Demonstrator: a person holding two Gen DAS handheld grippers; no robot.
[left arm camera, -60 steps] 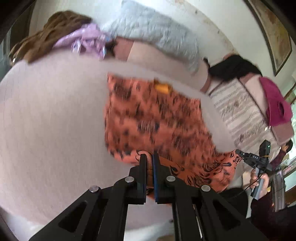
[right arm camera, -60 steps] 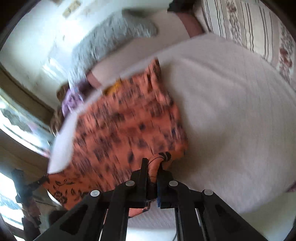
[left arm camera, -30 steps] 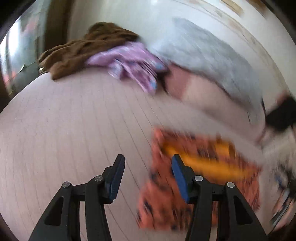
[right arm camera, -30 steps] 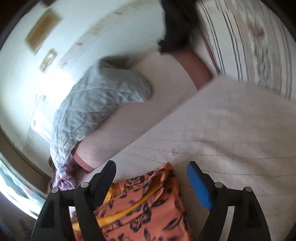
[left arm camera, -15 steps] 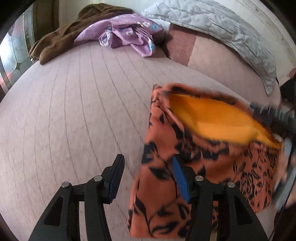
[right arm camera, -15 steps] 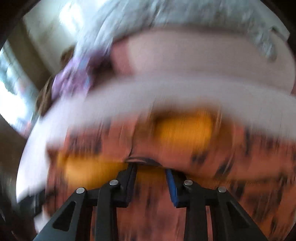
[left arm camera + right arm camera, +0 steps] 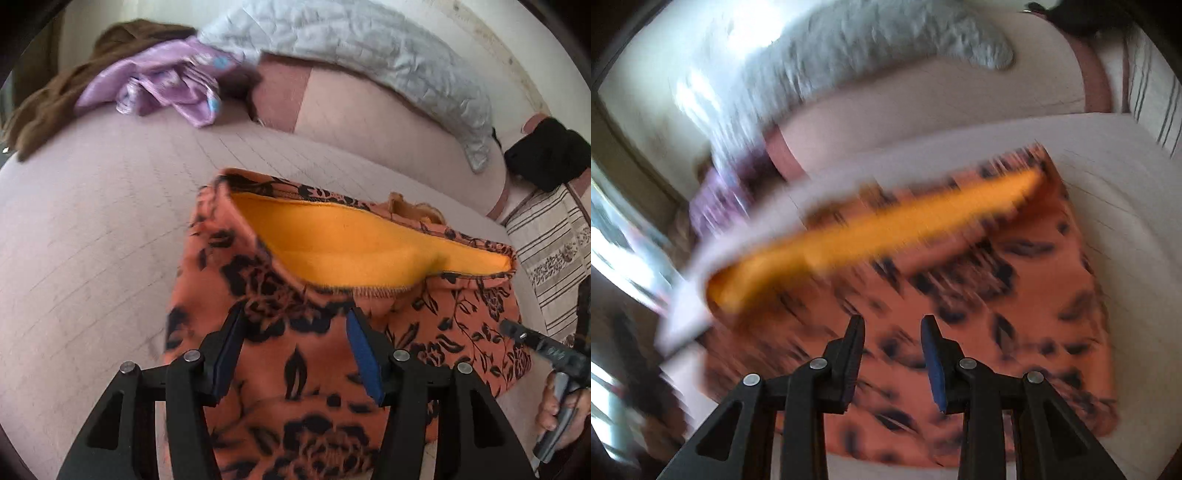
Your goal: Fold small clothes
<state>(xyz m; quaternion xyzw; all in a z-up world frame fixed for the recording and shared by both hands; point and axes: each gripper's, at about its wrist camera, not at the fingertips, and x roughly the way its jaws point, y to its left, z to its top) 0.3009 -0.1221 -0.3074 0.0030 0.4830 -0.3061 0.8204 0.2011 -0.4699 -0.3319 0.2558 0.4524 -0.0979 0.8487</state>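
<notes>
An orange garment with a black flower print (image 7: 295,306) lies folded on the pale quilted bed (image 7: 92,229); its plain orange inner side (image 7: 351,243) shows along the far edge. My left gripper (image 7: 295,325) is open and empty, hovering over the garment's near half. The garment also shows, blurred, in the right wrist view (image 7: 979,277). My right gripper (image 7: 892,328) is open and empty above it. The other hand-held gripper (image 7: 546,350) shows at the right of the left wrist view.
A purple garment (image 7: 166,85) and a brown one (image 7: 55,96) lie at the bed's far left. A grey quilted pillow (image 7: 369,48) rests on pink bolsters (image 7: 369,118). A black cloth (image 7: 550,155) and a striped cover (image 7: 554,251) are at the right.
Both grippers let go of the orange garment, which now lies folded on the bed. Both have since moved over it with jaws open.
</notes>
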